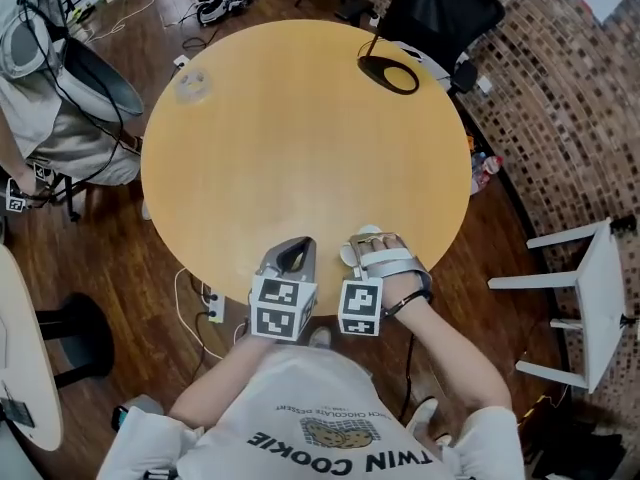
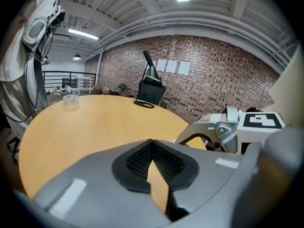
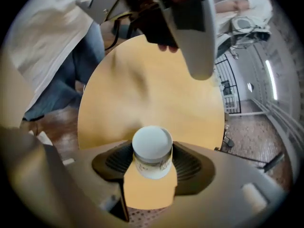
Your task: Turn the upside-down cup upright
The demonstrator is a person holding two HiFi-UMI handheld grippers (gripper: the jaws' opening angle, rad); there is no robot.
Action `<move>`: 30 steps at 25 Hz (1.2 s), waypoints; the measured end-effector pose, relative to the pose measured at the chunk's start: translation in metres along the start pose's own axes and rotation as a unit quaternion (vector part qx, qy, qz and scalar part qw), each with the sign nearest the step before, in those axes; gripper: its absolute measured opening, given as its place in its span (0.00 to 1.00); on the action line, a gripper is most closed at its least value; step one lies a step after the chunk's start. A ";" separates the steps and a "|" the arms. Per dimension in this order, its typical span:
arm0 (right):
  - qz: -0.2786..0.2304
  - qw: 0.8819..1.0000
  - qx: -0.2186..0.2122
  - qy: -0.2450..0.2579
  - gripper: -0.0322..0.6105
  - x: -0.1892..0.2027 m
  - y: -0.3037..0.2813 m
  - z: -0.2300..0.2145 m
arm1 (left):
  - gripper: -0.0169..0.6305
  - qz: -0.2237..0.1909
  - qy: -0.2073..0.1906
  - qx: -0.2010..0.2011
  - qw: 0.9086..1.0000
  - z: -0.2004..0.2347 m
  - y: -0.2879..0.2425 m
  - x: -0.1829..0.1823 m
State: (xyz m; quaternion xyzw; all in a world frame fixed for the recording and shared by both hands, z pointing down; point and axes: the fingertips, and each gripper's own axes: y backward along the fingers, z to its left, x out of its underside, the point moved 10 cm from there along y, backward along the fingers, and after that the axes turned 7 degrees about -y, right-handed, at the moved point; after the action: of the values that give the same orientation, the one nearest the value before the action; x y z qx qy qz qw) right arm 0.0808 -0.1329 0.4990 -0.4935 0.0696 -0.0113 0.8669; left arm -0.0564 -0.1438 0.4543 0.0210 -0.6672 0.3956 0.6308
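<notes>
A small white paper cup (image 3: 152, 152) sits between the pads of my right gripper (image 3: 153, 161), which is shut on it. The cup's flat round end faces the camera. In the head view the cup (image 1: 364, 236) shows just past the right gripper (image 1: 368, 252), over the near edge of the round wooden table (image 1: 300, 148). My left gripper (image 1: 296, 255) is beside it on the left, shut with nothing in it. Its black pads (image 2: 153, 152) meet at the tip. The right gripper (image 2: 227, 126) also shows in the left gripper view.
A clear plastic cup (image 1: 192, 85) stands at the table's far left, and a black loop-shaped stand (image 1: 389, 73) lies at the far right. A white stool (image 1: 592, 303) stands right of the table, a black chair (image 1: 440, 8) behind it. Cables lie on the floor.
</notes>
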 end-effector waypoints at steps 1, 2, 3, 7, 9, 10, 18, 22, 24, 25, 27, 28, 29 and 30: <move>0.012 1.000 -0.003 0.029 0.46 -0.002 -0.001 0.000 | 0.04 -0.001 0.004 -0.001 1.000 0.001 -0.001 0.000; 0.023 0.998 -0.007 0.056 0.46 -0.005 -0.003 0.001 | 0.04 -0.002 0.008 -0.002 1.000 0.001 -0.001 0.001; 0.031 0.996 -0.013 0.081 0.46 -0.007 -0.005 0.002 | 0.04 -0.004 0.011 -0.003 1.000 0.002 -0.002 0.000; 0.047 0.986 -0.040 0.154 0.46 -0.019 -0.011 0.004 | 0.04 -0.006 0.024 -0.018 1.000 0.009 0.000 -0.005; 0.053 0.982 -0.050 0.174 0.46 -0.027 -0.018 0.007 | 0.04 -0.009 0.029 -0.026 0.999 0.014 0.001 -0.003; 0.055 0.980 -0.057 0.181 0.46 -0.030 -0.023 0.009 | 0.04 -0.010 0.031 -0.030 0.999 0.017 0.002 -0.001; 0.024 0.985 -0.062 0.158 0.46 -0.043 -0.037 0.005 | 0.04 -0.010 0.037 -0.054 0.998 0.026 0.012 0.004; 0.005 0.989 -0.051 0.137 0.46 -0.043 -0.036 0.005 | 0.04 -0.011 0.035 -0.054 0.998 0.026 0.013 0.005; -0.004 0.991 -0.045 0.126 0.46 -0.043 -0.035 0.006 | 0.04 -0.010 0.033 -0.051 0.998 0.025 0.012 0.005; -0.007 0.992 -0.043 0.119 0.46 -0.043 -0.035 0.006 | 0.04 -0.010 0.031 -0.049 0.998 0.024 0.012 0.005; -0.014 0.994 -0.037 0.104 0.46 -0.042 -0.034 0.005 | 0.04 -0.008 0.030 -0.047 0.998 0.022 0.011 0.006; -0.019 0.995 -0.032 0.096 0.46 -0.041 -0.033 0.004 | 0.04 -0.007 0.031 -0.045 0.998 0.022 0.011 0.006; -0.026 0.995 -0.028 0.087 0.47 -0.041 -0.031 0.002 | 0.04 -0.007 0.031 -0.043 0.999 0.021 0.010 0.006; -0.033 0.996 -0.027 0.076 0.47 -0.040 -0.030 0.001 | 0.04 -0.007 0.032 -0.041 0.999 0.021 0.009 0.006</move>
State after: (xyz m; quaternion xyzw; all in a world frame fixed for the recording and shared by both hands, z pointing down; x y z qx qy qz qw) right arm 0.0425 -0.1441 0.5299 -0.5166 0.1197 -0.0753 0.8445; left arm -0.0799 -0.1462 0.4568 -0.0128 -0.6622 0.3638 0.6550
